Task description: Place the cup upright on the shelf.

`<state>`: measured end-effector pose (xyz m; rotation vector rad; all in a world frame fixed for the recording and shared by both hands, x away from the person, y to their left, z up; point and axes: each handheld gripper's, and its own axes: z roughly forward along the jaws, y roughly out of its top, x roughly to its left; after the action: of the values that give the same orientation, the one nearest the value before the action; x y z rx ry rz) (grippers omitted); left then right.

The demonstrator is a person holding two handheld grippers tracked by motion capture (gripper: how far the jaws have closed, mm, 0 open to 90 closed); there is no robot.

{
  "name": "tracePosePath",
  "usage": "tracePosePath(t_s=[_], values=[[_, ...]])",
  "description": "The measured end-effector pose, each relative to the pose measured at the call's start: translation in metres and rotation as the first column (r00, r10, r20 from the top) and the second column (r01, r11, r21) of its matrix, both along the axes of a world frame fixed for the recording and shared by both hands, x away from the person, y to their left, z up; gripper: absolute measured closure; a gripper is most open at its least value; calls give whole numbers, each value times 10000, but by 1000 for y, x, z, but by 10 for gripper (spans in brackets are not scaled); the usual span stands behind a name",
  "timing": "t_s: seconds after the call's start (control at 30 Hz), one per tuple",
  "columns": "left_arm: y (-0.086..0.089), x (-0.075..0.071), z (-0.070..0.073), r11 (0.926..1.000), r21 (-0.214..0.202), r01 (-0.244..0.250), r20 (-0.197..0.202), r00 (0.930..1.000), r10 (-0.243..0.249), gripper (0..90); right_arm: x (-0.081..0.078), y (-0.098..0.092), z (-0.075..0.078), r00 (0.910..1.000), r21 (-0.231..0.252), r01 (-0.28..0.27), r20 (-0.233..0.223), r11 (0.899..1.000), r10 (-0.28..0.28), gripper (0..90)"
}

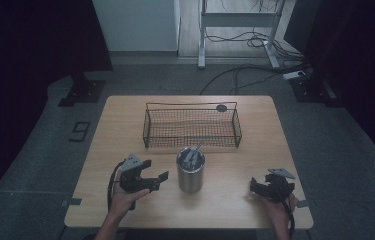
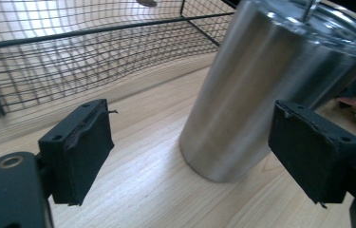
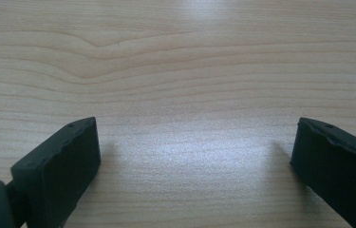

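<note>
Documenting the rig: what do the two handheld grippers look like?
Both are black two-jaw units. The left gripper and right gripper each carry a grey three-cornered plate on top and trail a black cable. The pads are square black blocks with worn, frayed edges. Forearms are bare.

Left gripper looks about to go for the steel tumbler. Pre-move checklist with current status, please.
1. Left gripper jaws apart, nothing between the pads: ok.
2. Steel tumbler upright on the table: ok.
3. Tumbler lined up between the left jaws: not ok; in the left gripper view it sits off toward the right-hand pad.
4. Lid and straw seated on the tumbler: cannot tell how firmly.
5. Wire basket clear of the tumbler: ok, it stands behind with a gap.
6. Right gripper open, empty, over bare wood: ok.
</note>
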<state>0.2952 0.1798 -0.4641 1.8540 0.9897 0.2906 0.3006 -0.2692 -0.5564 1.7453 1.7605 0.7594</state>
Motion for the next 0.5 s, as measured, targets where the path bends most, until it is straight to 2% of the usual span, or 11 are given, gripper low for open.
tracePosePath(t_s=[0.13, 0.3, 0.5], values=[[-8, -3, 3, 9999, -10, 130, 130, 9998, -130, 129, 0, 0, 0, 10000, -4, 12, 1, 10000, -12, 21], [-20, -2, 5, 9985, 70, 535, 75, 9985, -535, 104, 0, 0, 0, 10000, -7, 27, 1, 10000, -27, 21], [-34, -1, 7, 9966, 199, 795, 57, 9968, -796, 80, 0, 0, 0, 10000, -8, 47, 6, 10000, -47, 20]])
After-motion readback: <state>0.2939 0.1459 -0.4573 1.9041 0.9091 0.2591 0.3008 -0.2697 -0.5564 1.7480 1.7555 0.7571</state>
